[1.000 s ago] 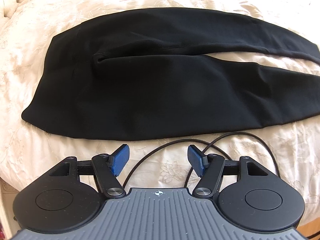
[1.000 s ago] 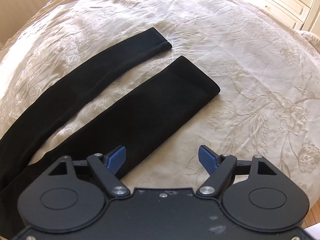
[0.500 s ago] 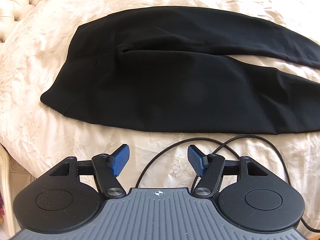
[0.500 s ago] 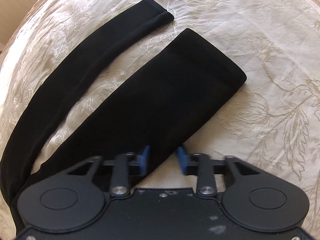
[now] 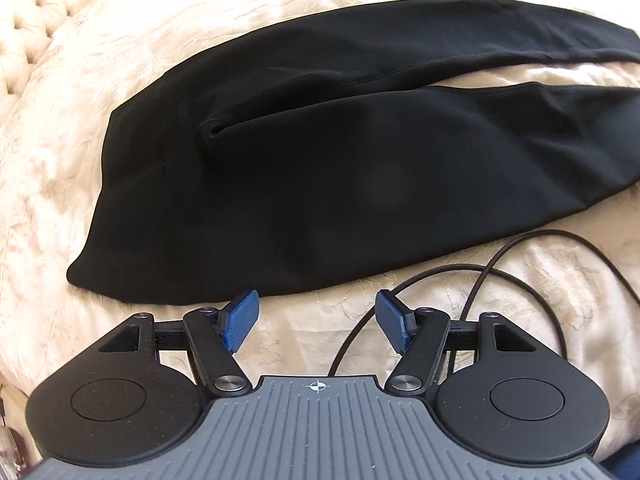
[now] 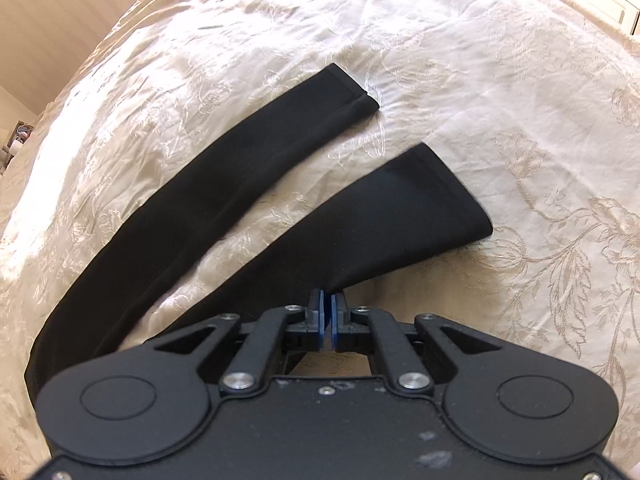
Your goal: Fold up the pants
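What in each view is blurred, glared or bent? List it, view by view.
Left wrist view: fisheye bows the black pants into an arc; a faint hazy patch sits mid-fabric; the bedspread is softly smeared at left. Right wrist view: sunlight washes out the bedspread at left; the near cuff is motion-blurred; the right hand-held gripper stays sharp.

Sunlit cream floral bedspread (image 6: pixel 520 80), tufted headboard (image 5: pixel 28 28), striped beige wall (image 6: pixel 60 12).

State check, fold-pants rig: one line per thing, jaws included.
Pants: unfolded, spread on the bedspread, legs apart.
Near pant leg: edge pinched, cuff end lifted.
Far pant leg: flat.
Right gripper: jaws shut on the near pant leg.
Left gripper: jaws open, empty, short of the waist.
Cable: loose on the bedspread.
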{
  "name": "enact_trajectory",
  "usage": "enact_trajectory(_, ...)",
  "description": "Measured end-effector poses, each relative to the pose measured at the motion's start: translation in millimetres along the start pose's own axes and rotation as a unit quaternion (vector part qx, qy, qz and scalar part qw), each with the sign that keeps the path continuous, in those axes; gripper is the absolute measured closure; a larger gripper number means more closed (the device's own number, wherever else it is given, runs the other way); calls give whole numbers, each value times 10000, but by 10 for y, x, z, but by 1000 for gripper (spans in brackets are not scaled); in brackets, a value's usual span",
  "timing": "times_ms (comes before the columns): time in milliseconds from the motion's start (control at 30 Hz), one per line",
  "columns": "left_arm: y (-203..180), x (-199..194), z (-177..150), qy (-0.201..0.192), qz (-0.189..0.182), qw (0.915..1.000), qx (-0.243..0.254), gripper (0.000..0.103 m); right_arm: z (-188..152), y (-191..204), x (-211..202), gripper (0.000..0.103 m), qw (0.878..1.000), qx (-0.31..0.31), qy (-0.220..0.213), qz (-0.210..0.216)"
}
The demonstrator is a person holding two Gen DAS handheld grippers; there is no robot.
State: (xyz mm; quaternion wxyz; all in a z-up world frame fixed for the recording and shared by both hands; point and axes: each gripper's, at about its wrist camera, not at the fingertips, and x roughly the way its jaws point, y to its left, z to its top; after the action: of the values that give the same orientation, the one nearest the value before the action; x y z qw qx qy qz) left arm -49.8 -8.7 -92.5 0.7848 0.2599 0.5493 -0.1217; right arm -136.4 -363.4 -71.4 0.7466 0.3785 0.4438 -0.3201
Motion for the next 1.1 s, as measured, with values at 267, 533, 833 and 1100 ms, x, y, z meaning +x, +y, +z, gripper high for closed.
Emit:
enact_trajectory(267,57,193,-66,-344,-49,9970,696,40,5,165,-147,98,9996,1,-64,-267)
enact_trajectory(533,61,429,-96,-331,-191,9901,1351,40,-16,226,-82,98,9984,41,-32,-568)
enact_trajectory(833,258,348,360,-518,-540,9918,1035,95,36,292,-57,98,9972,181,-27,-720)
enact_trajectory(1100,617,69,1107,-794,-788,9915,659,95,353,425,20,98,9973,228,-217,-659)
